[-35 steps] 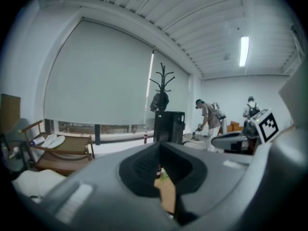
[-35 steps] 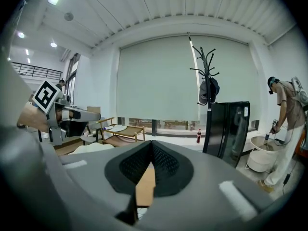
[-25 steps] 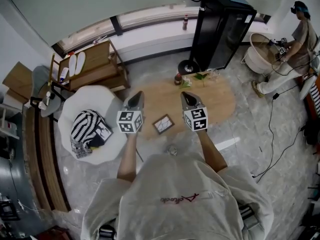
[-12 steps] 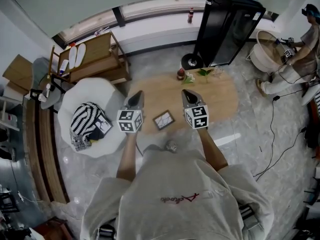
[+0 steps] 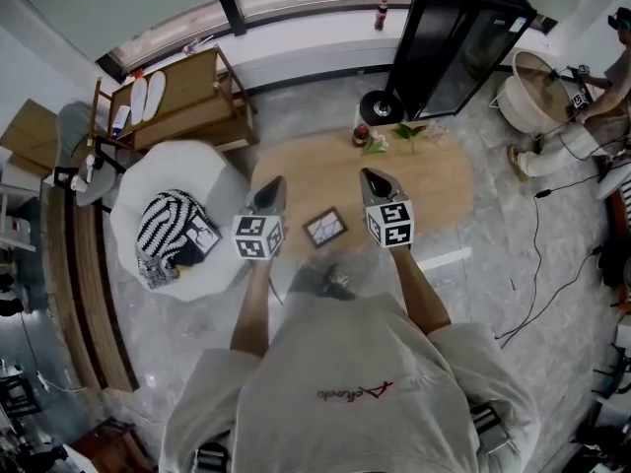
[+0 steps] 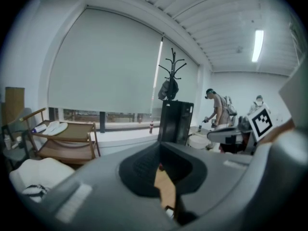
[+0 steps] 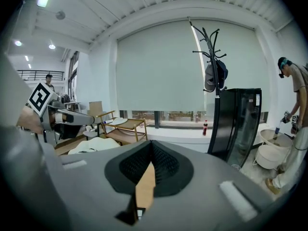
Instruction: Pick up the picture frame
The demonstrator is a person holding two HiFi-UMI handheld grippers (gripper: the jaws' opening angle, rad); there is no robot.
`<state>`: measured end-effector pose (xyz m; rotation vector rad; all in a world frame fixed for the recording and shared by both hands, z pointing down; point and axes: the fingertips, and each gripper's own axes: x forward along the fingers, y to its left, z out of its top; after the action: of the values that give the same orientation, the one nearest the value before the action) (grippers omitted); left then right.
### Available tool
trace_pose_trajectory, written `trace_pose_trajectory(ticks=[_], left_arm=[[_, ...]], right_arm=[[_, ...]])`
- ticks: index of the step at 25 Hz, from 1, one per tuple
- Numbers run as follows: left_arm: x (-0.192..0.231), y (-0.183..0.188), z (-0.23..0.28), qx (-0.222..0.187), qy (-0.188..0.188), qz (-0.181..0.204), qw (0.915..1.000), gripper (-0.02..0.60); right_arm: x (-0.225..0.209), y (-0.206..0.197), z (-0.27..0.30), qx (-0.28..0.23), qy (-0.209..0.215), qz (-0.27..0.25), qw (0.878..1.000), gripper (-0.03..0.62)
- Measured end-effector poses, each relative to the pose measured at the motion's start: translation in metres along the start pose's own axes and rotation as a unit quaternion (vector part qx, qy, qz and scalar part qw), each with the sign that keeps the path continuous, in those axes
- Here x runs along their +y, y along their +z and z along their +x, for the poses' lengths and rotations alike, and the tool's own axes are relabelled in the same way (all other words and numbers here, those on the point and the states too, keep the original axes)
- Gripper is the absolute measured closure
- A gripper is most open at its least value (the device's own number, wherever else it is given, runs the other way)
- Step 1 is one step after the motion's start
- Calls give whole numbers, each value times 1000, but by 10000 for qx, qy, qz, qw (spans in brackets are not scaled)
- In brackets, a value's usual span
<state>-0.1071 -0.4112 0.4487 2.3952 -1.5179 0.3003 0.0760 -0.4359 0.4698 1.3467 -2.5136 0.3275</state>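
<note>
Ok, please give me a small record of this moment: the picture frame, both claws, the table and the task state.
picture frame: on the wooden table, near the person's edge
left claw: shut, empty, left of the frame, apart from it
right claw: shut, empty, right of the frame, apart from it
table's far end: dark bottle, green sprig
task state: frame not yet picked up

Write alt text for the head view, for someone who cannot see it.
From above, a person holds the left gripper and right gripper, both shut and empty, toward a wooden table; the picture frame lies on it between them, untouched. A white armchair with a striped cushion stands at left.
</note>
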Motion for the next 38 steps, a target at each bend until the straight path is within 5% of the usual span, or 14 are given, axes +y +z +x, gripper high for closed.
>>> trace_pose_trajectory(ticks=[23,38], left_arm=[[43,-50,36,444,-12,-417,9981,581],[37,-155,27,1140,63,-876,9896,581]], right_arm=[[1,-37,61,557,114,105,9983,588],[14,-130,61,1178,243,408,9919,588]])
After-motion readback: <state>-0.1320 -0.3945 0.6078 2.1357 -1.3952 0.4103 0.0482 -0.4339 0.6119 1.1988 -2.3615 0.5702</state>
